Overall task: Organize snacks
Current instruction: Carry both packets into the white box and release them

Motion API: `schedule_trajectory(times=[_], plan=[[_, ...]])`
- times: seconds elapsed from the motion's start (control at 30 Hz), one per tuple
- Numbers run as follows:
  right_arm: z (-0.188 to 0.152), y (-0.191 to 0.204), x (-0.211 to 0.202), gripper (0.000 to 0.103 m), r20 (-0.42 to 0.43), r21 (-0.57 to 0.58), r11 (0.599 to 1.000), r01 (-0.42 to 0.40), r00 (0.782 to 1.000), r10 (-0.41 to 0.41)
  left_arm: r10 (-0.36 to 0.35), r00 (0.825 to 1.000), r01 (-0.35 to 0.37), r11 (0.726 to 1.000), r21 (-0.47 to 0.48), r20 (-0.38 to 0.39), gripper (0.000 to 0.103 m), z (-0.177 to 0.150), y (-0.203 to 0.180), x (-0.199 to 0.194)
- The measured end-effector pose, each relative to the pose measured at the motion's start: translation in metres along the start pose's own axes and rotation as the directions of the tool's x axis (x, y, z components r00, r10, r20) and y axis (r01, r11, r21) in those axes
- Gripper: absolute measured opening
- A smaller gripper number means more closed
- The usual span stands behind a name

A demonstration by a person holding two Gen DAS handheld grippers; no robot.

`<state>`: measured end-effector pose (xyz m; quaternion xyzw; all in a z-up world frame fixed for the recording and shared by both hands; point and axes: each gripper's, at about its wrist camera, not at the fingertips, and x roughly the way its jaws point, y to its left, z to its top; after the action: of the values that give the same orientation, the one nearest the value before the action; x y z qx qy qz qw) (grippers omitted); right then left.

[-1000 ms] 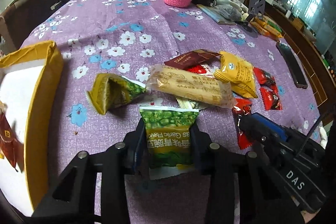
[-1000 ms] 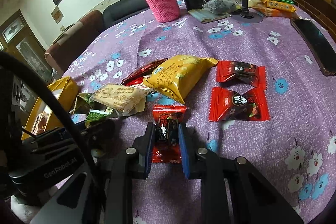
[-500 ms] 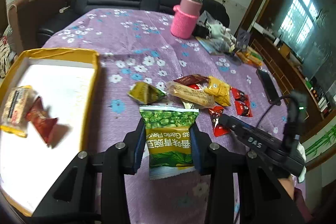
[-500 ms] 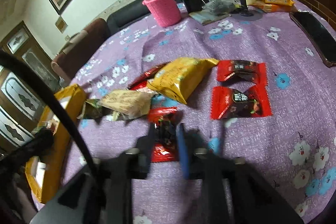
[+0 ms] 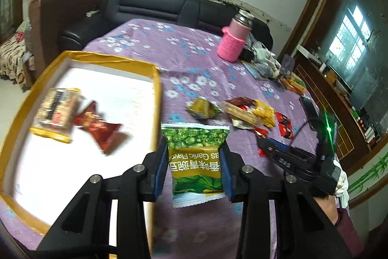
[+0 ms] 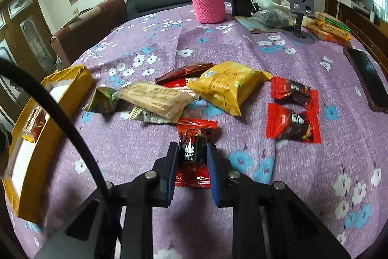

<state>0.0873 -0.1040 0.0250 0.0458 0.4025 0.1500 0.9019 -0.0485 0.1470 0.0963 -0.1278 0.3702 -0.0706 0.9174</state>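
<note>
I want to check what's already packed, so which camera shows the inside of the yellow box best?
The left wrist view: it looks down into the yellow box, showing its white floor with a tan snack pack and a red candy, though blurred. The right wrist view catches the box only edge-on at the left, partly behind a black cable.

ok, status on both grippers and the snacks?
Left gripper shut on green pea packet, beside yellow-rimmed tray. Right gripper shut on red candy wrapper, on table. Path clear.

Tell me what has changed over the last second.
The left gripper, shut on the green pea packet, has carried it up and toward the yellow box. The right gripper's jaws have just been closing on the red candy. The other snacks haven't moved.
</note>
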Motion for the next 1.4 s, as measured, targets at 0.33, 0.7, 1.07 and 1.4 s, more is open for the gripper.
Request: schedule_trajectory(times=[0.33,0.7,1.07,1.4], plan=[[0.005,0.04,-0.051,0.022,0.057,-0.002,0.985,-0.172,0.984,0.172,0.082,0.995,-0.075,0.99,-0.116,0.055,0.04,-0.003,0.07,-0.03],[-0.007,0.183,-0.034,0.021,-0.106,-0.172,0.891,-0.421,0.907,0.408,0.314,0.949,-0.311,0.939,-0.144,-0.001,0.04,-0.007,0.14,-0.021],[-0.027,0.251,0.011,0.022,-0.24,-0.246,0.861,-0.446,0.888,0.392,0.282,0.958,-0.286,0.944,-0.167,-0.044,0.041,-0.011,0.159,-0.01],[-0.034,0.256,0.006,0.023,-0.224,-0.269,0.858,-0.438,0.894,0.387,0.219,0.976,-0.215,0.953,-0.213,-0.004,0.058,-0.003,0.152,-0.029]])
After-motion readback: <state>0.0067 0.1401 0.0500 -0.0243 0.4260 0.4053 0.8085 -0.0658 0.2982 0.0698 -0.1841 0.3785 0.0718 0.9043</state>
